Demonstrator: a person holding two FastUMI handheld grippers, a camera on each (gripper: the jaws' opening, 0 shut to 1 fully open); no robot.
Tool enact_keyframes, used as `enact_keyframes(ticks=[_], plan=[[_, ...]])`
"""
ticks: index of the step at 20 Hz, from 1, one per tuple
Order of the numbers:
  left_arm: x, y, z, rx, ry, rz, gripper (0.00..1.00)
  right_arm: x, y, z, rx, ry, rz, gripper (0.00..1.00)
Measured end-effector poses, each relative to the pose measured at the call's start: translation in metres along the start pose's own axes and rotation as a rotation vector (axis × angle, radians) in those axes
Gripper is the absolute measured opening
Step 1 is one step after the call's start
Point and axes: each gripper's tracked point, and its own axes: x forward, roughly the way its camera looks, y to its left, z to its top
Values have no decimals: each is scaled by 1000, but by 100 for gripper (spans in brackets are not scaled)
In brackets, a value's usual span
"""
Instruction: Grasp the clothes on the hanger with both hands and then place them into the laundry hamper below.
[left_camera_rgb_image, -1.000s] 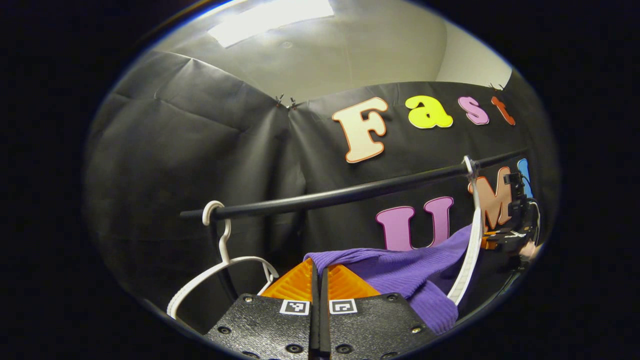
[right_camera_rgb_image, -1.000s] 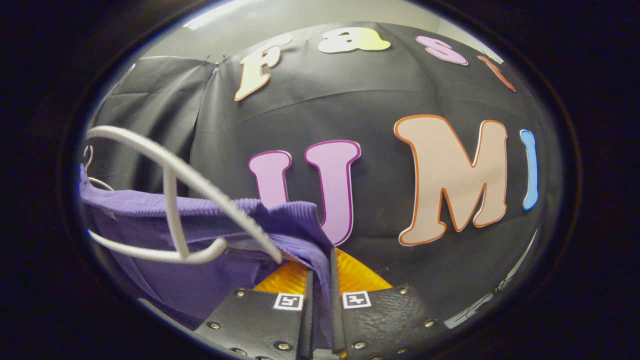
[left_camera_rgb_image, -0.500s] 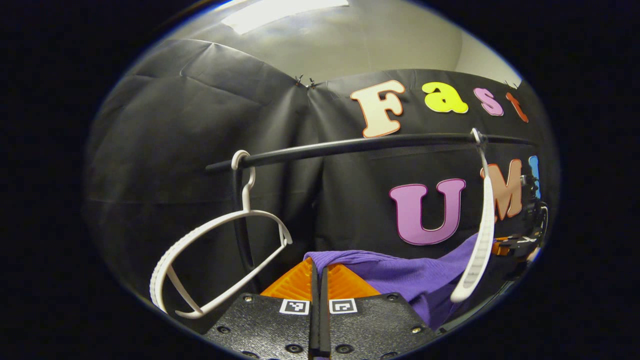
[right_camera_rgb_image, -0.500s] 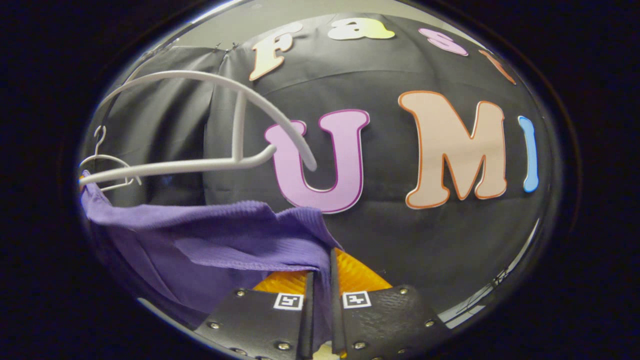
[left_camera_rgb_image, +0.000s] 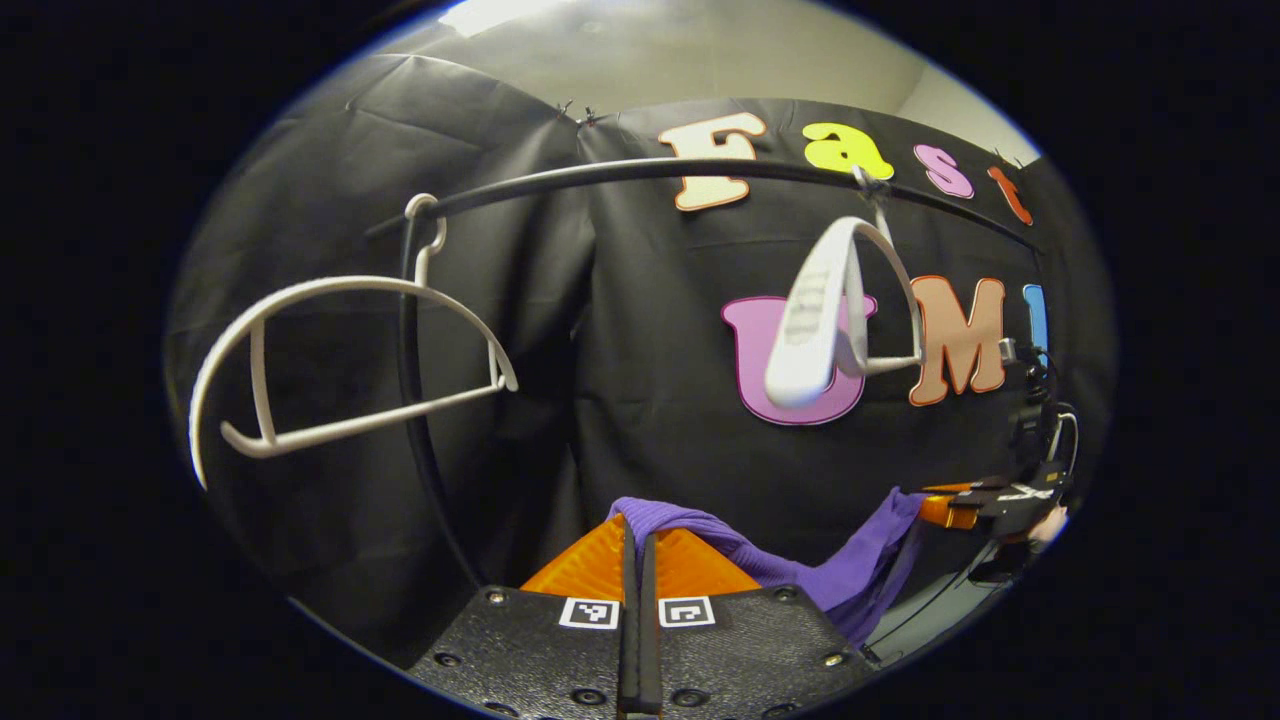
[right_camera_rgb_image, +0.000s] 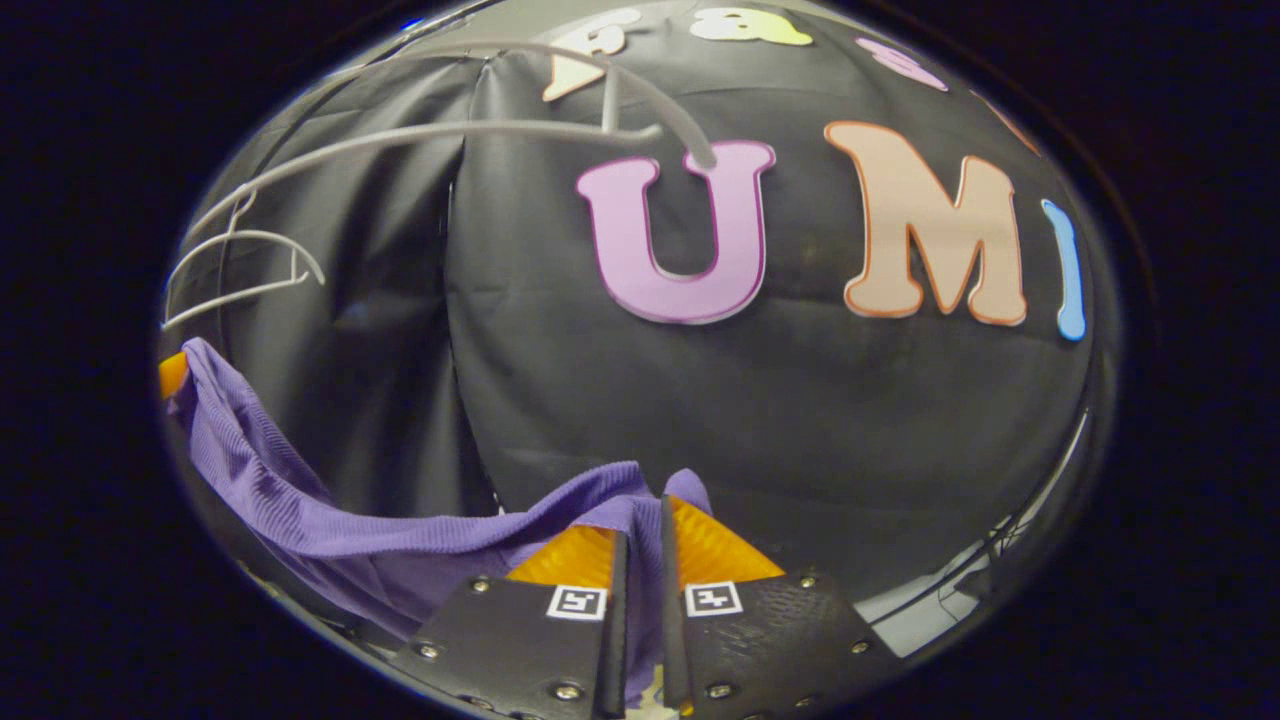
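Garment: the purple knit garment (right_camera_rgb_image: 330, 540) is hanging below the black rail (left_camera_rgb_image: 620, 172), clear of both hangers, sagging in a shallow curve between the two grippers.
Left gripper: the left gripper (left_camera_rgb_image: 638, 560) is sitting well below the rail with its fingers clenched on one end of the knit, which is spilling over the tips and off to the side.
Right gripper: the right gripper (right_camera_rgb_image: 640, 545) is pinching the other end, cloth bunching between its closed fingers; in the left gripper view it is showing far off below the rail's end.
Hangers: the bare white hanger (left_camera_rgb_image: 340, 365) is hanging from the rail by its hook; the second white hanger (left_camera_rgb_image: 830, 320) is dangling end-on farther along the rail, also bare.
Handling: the knit is looking soft, light and stretchy, so it is likely drooping wherever unsupported; holding it by the two ends, as now, is keeping it spread.
Hamper: the laundry hamper is lying somewhere below the rail, so lowering is the step in hand, by my reading.
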Motion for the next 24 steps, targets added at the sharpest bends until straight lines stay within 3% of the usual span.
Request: enact_keyframes(ticks=[7,11,12,13,14,15,16,17,21,24], plan=[[-1,-51,-67,-18,123,-55,0,-8,12,-111,-75,228,35,15],[-4,-94,-127,-31,286,-170,3,-7,13,-141,-77,299,45,15],[-7,-106,-148,-12,350,-194,7,-8,11,-142,-75,307,45,15],[-12,-113,-170,21,410,-215,22,-12,10,-146,-73,310,45,15],[-16,-115,-191,59,455,-233,23,-15,8,-148,-74,312,41,15],[-22,-120,-212,87,507,-250,33,-18,7,-150,-73,313,40,15],[-30,-126,-228,99,553,-273,33,-20,4,-151,-71,315,37,15],[-36,-130,-241,95,577,-290,45,-22,4,-149,-68,314,34,15],[-40,-137,-255,41,600,-300,72,-28,-3,-150,-62,314,21,15],[-31,-134,-254,27,587,-293,73,-31,-6,-147,-53,307,17,15]])
